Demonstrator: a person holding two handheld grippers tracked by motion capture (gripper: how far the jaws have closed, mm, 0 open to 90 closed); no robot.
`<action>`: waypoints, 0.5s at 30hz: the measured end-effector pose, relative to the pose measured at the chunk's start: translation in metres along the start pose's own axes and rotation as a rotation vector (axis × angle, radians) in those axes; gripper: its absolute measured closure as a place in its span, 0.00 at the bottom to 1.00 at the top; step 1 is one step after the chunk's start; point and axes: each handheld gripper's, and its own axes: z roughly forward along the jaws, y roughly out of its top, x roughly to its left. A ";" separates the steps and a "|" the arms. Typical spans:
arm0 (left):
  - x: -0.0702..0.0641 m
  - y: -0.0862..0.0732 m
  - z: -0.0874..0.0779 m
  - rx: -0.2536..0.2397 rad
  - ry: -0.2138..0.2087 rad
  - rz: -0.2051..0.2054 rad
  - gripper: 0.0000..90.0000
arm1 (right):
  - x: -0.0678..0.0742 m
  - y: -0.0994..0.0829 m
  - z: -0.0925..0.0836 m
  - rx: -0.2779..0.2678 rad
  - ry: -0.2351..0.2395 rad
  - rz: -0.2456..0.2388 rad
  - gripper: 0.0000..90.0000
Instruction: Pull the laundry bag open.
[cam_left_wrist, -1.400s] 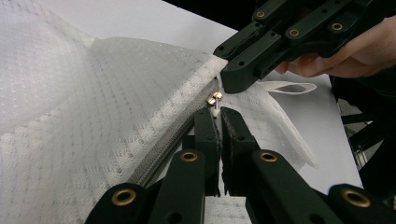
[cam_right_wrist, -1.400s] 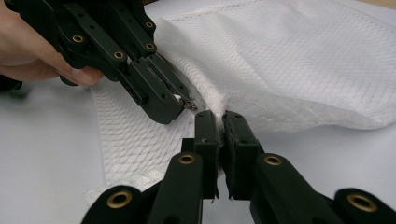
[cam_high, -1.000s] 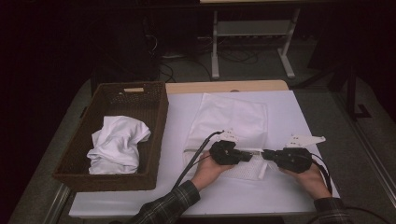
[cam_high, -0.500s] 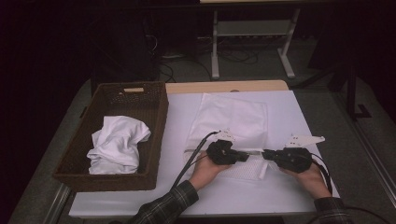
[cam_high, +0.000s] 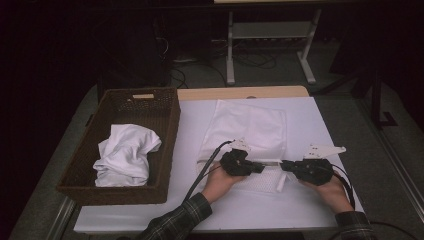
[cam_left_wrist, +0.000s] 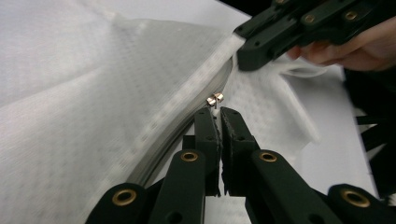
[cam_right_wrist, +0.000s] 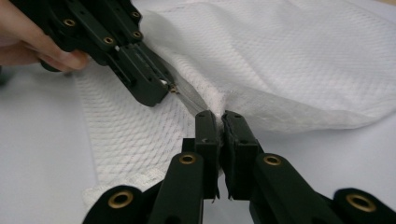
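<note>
Bag: white mesh bag (cam_high: 260, 177) lies at the table's (cam_high: 320, 125) near edge.
Left gripper (cam_left_wrist: 218, 114): clamped on the zipper pull (cam_left_wrist: 215, 98).
Right gripper (cam_right_wrist: 220, 116): pinching the bag's end.
Progress: judging by the zipper, partly run; the rest remains.

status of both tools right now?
Left tool: shut on the zipper pull of the white mesh bag.
Right tool: shut on the bag's edge by the zipper.
</note>
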 end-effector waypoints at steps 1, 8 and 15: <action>0.003 -0.001 -0.002 -0.007 -0.004 -0.016 0.96 | -0.001 0.000 -0.001 -0.002 -0.002 0.005 0.95; 0.005 -0.004 -0.006 -0.013 -0.007 -0.016 0.96 | -0.005 -0.002 -0.002 -0.006 -0.002 0.018 0.94; 0.004 -0.005 -0.013 -0.008 0.010 -0.009 0.96 | -0.006 -0.003 -0.002 -0.003 -0.007 0.019 0.94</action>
